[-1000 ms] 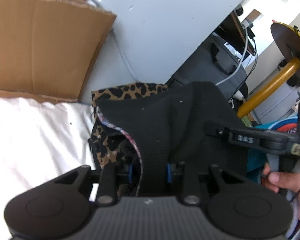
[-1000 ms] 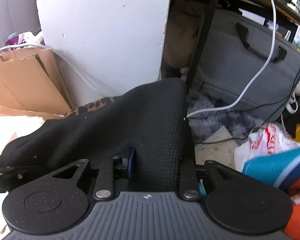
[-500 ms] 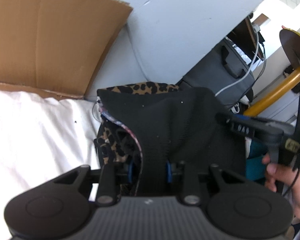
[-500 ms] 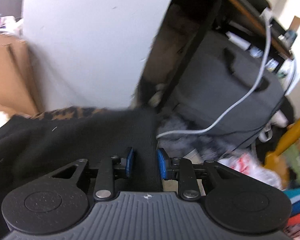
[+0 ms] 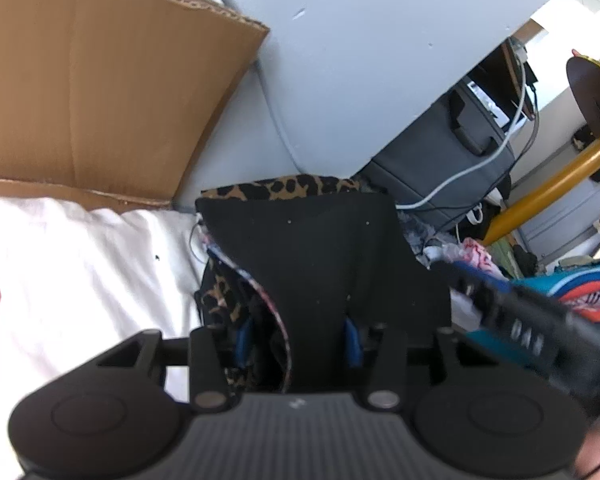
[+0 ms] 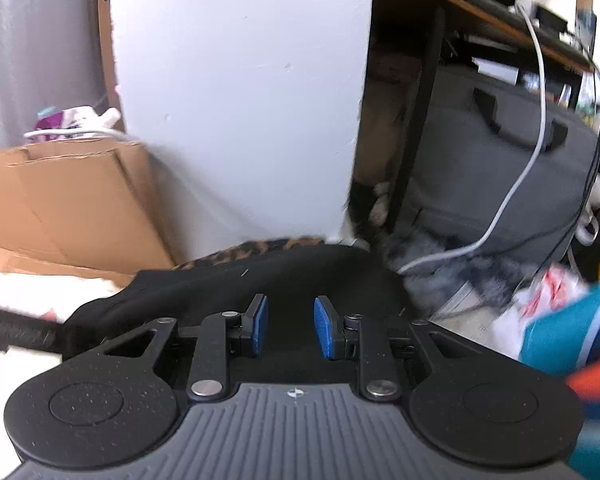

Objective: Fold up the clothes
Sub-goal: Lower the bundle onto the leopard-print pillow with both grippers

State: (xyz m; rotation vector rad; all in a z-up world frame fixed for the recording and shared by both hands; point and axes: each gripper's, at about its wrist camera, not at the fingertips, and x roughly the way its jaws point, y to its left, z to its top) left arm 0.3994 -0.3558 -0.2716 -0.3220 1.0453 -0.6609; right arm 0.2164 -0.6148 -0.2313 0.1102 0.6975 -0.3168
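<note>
One black knit garment [image 5: 324,264], folded, lying over one leopard-print garment [image 5: 284,188] at the far right edge of a white bed sheet [image 5: 80,264]. Leopard print showing along the black garment's far edge and again beneath its left side, beside a thin patterned fabric edge.

Two grippers, each hand-held. Left gripper [image 5: 296,336] pointing forward along the sheet, jaws narrow and clamped on the near edge of the black garment; cloth filling the gap, blue pads only partly visible on either side. Right gripper [image 6: 288,330] just above the same black garment [image 6: 284,276], near its right end, jaws apart with clear space between two blue pads [image 6: 327,334], nothing held. From the left wrist view, the right gripper's black body reaching in from the right, blurred, with a hand only faintly visible at the lower right corner.

Beyond the sheet's far edge: one flattened cardboard box [image 5: 100,92] leaning against a pale wall [image 5: 340,60], with one grey cable running down the wall. Off the right edge: one dark grey bag [image 6: 500,184] with one white cable [image 6: 532,168] draped across it, a yellow pole [image 5: 548,188], and a teal and orange cloth [image 6: 568,340].
</note>
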